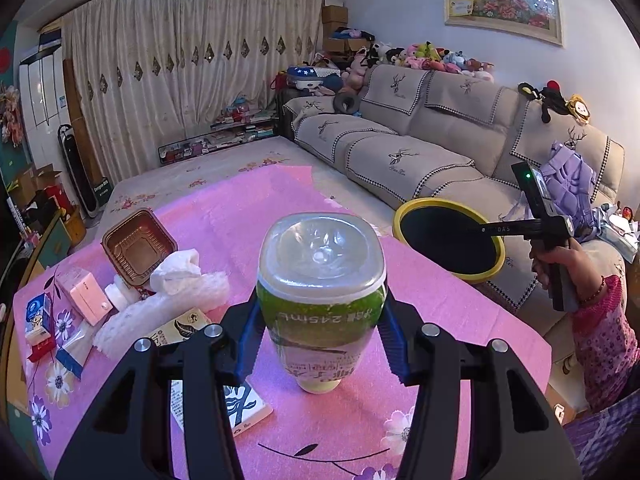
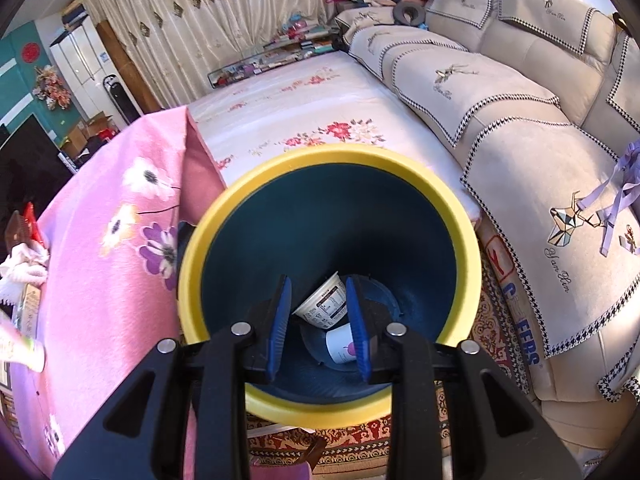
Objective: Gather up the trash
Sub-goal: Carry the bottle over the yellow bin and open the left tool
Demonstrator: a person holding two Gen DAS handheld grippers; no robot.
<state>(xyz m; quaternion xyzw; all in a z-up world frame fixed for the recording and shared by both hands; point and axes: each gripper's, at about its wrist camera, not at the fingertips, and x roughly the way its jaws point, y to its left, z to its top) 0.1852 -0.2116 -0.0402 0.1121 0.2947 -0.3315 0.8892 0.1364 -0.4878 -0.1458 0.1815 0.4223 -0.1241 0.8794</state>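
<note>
My left gripper [image 1: 320, 344] is shut on a green-labelled plastic bottle [image 1: 320, 292], held bottom-forward above the pink flowered tablecloth [image 1: 440, 320]. A yellow-rimmed dark bin [image 1: 448, 240] stands past the table's right edge. My right gripper [image 2: 318, 324] is open and empty, hanging over the mouth of the bin [image 2: 224, 216]. Inside the bin lie a white yogurt cup [image 2: 324, 302] and a second white cup [image 2: 340, 346]. The right gripper also shows in the left wrist view [image 1: 532, 196], held by a hand above the bin.
On the table's left lie a brown food tray [image 1: 138, 246], crumpled white tissue [image 1: 176, 268], a pink box [image 1: 84, 296], small cartons [image 1: 38, 320] and a printed packet [image 1: 236, 400]. A grey sofa [image 1: 420, 140] runs behind the bin.
</note>
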